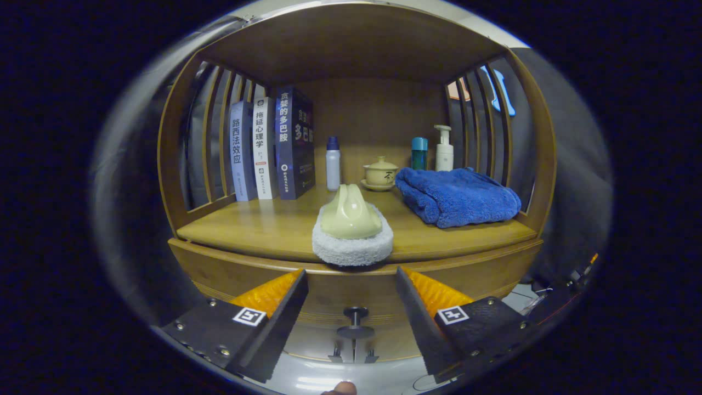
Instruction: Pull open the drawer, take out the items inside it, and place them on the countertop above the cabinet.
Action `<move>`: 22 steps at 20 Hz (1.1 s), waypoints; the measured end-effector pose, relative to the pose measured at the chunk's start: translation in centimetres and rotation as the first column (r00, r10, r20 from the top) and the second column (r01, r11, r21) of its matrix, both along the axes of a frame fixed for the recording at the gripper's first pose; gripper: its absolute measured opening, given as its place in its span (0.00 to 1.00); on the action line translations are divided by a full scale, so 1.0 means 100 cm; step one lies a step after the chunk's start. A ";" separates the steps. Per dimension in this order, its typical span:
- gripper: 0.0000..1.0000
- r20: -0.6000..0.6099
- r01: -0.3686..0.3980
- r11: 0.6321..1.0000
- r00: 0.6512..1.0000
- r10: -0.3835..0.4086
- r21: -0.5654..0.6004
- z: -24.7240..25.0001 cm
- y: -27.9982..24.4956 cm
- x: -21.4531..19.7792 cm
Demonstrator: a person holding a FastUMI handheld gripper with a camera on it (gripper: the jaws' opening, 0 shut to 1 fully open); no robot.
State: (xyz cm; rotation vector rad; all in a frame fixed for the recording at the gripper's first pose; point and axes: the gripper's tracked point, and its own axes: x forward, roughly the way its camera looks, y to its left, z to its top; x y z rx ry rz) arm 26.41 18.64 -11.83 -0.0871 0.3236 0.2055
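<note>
We see the drawer shut in the front of the wooden cabinet, its small knob standing out on a short stem just below the worktop. We judge the drawer stiff and fairly light, likely to slide straight if pulled squarely; the knob is hard, smooth and narrow, so it could slip unless pinched behind its round cap, on the stem.

The gripper has its jaws wide apart, holding nothing. The knob sits between them, roughly midway, and slightly ahead of their tips. We cannot see what lies inside the drawer.

Above the knob, at the worktop's front edge, sits a scrub pad with a pale handle. A folded blue towel lies to the right of the pad. Behind the pad stand a small lidded cup and bottles, with books to the left.
</note>
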 end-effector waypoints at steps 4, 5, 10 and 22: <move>0.98 -0.004 -0.005 1.000 1.000 0.005 0.000 0.001 0.001 0.001; 0.98 -0.003 -0.005 1.000 1.000 0.005 0.007 0.001 0.001 0.001; 0.98 0.023 0.028 1.000 0.999 -0.028 0.000 0.000 0.000 0.002; 0.98 0.013 0.052 0.996 0.998 -0.053 0.072 0.001 -0.009 0.005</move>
